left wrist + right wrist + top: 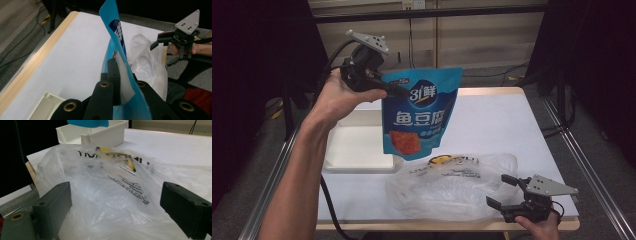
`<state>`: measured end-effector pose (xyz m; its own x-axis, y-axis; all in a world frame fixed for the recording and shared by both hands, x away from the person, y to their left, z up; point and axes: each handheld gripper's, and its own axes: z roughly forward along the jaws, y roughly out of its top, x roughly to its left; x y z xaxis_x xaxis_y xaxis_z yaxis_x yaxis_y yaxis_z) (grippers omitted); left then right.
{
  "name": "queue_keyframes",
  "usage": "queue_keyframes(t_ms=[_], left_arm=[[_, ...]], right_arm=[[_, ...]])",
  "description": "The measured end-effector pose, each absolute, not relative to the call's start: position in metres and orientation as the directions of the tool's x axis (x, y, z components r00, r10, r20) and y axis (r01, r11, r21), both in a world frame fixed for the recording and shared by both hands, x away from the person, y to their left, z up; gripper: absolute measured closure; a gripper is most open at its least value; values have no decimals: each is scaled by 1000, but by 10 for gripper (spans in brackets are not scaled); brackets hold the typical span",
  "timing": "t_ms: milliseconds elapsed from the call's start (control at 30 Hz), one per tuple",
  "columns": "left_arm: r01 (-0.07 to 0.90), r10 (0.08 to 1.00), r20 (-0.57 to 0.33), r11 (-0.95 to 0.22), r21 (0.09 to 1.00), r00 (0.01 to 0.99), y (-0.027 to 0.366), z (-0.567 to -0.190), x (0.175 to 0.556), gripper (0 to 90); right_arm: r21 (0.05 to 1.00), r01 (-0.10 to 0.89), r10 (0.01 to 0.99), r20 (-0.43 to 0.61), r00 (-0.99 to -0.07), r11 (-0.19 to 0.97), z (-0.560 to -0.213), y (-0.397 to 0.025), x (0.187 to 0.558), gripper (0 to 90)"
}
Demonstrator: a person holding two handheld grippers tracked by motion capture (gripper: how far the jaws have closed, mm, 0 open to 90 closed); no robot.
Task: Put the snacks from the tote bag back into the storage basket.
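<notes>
A blue snack pouch [419,112] with white lettering and a red food picture hangs upright in the air. My left gripper [394,90] is shut on its upper left edge, and the left gripper view shows the pouch [117,32] edge-on between the jaws [116,85]. Below it a crumpled clear plastic bag [452,185] with yellow and black print lies on the white table. My right gripper [502,190] stands open at the bag's right end, near the table's front edge. In the right gripper view the bag [112,187] fills the space ahead of the wide-apart jaws, gripper [117,205].
A shallow white tray [357,147] sits on the table's left side, partly under the hanging pouch; its wall [105,136] shows behind the bag. The white table [497,125] has a wooden edge. Dark curtains and metal rails flank it, with cables on the floor.
</notes>
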<state>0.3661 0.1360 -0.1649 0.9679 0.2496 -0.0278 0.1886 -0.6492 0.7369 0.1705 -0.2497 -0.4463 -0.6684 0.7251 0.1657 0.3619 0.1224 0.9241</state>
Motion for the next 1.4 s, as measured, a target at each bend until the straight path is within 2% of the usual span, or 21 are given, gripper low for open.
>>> queue_keyframes(t_ms=[500, 1133, 1400], left_arm=[[261, 342, -48, -611, 747, 938, 176, -152, 385, 900], [389, 479, -93, -568, 725, 873, 231, -168, 406, 900], [384, 478, -95, -555, 738, 873, 240, -176, 426, 900]], right_arm=[[923, 365, 724, 170, -668, 121, -447, -250, 172, 99], [919, 373, 724, 173, -668, 125, -448, -248, 173, 99], [920, 373, 726, 177, -665, 118, -448, -250, 172, 99]])
